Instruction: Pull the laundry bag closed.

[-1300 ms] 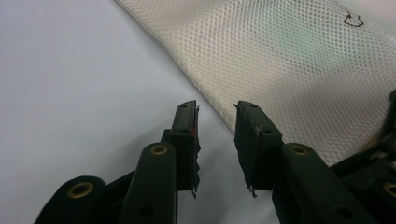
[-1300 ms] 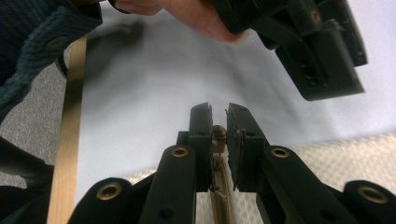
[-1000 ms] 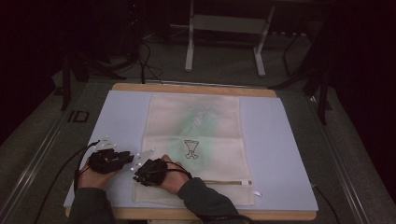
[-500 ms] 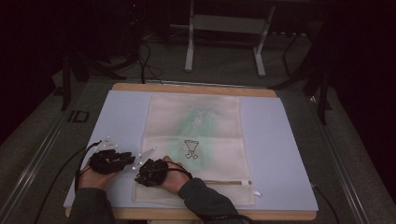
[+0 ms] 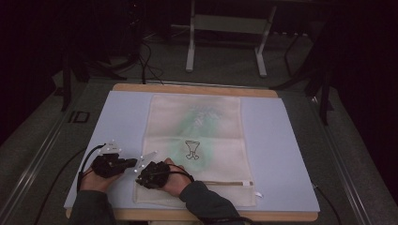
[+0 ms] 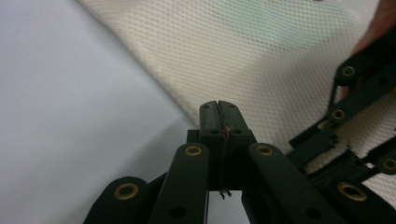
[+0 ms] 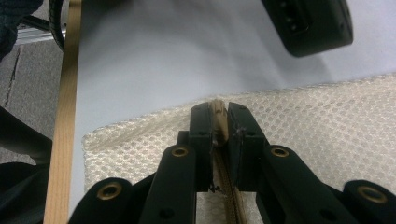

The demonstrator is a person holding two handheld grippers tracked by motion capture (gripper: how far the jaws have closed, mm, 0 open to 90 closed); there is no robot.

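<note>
At the near edge of the desk (image 5: 286, 154), the right claw (image 7: 218, 122) is clamped on the tan zipper tape at the near-left corner of the mesh laundry bag (image 5: 197, 140); the zipper (image 5: 230, 183) runs away from it along the bag's near hem. Just beside it, the left claw (image 6: 218, 112) has just been closing and now stands fully closed at the bag's left edge, with a thin reddish thread between its pads; whether it has any mesh as well I cannot tell.

To do this step well, I judge the right claw should hold the tape end firm while the left takes a true bite of the fabric or the slider; any pull should run straight along the zipper line, low and level, so the soft mesh does not bunch or lift.

The bag is cream honeycomb netting, flat and rectangular, limp, with a green tint showing through and a small black goblet outline (image 5: 191, 149) printed near its middle; it lies lengthwise on a smooth pale blue mat over a wooden top. Beyond, grey floor and a metal stand (image 5: 225, 37).
</note>
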